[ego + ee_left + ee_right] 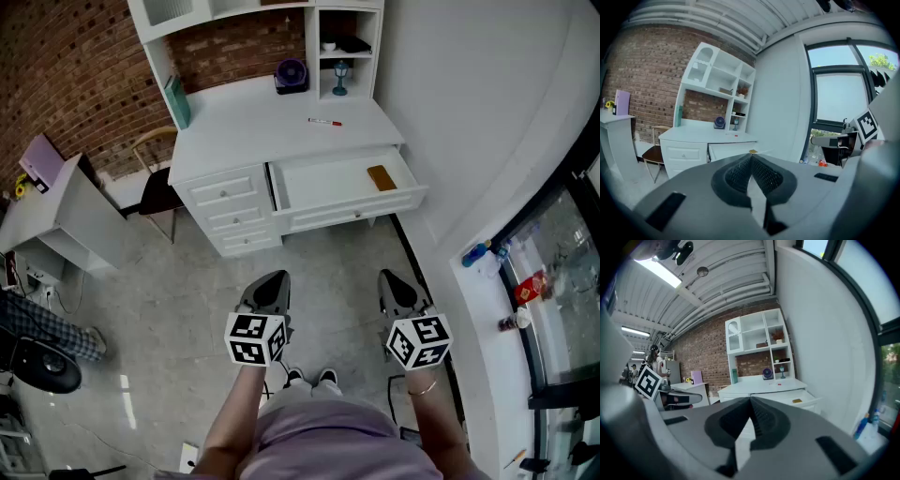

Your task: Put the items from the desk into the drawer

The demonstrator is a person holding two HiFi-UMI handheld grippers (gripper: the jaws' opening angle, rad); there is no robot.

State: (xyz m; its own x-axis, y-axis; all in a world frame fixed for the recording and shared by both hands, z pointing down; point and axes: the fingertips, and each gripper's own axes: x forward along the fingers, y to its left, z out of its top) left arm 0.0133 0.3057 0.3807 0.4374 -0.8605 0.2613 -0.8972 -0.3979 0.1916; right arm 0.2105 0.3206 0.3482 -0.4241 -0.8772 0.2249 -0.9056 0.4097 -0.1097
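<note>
The left tongs (pixel 270 281) were shut and empty, ribbed jaws pressed together with nothing between them, and the right tongs (pixel 397 279) were the same, closed on air. They hung side by side low in the frame, well apart from the white table (pixel 253 117) in the upper middle. The drawer (pixel 323 183) stood pulled out below the table top, right of centre, and a flat brown item (pixel 382 177) already lay at its right end. On the table top a red pen (pixel 325 122) lay alone toward the right, just above the open drawer. A purple fan (pixel 292 75) sat at the back and a teal book (pixel 178 101) leaned at the left edge. By the look of it the pen was the next candidate, and the approach had not begun. To do it well, the person would need to close the distance first and open the chosen tongs before arriving. The jaws should come down across the thin barrel, not along it, since a round pen could roll or skid on that smooth top if nudged. The right tongs seemed to have the straighter line. A firm hold at mid-barrel, a small lift, then a short carry down to a bare part of the drawer looked the safest way.
</note>
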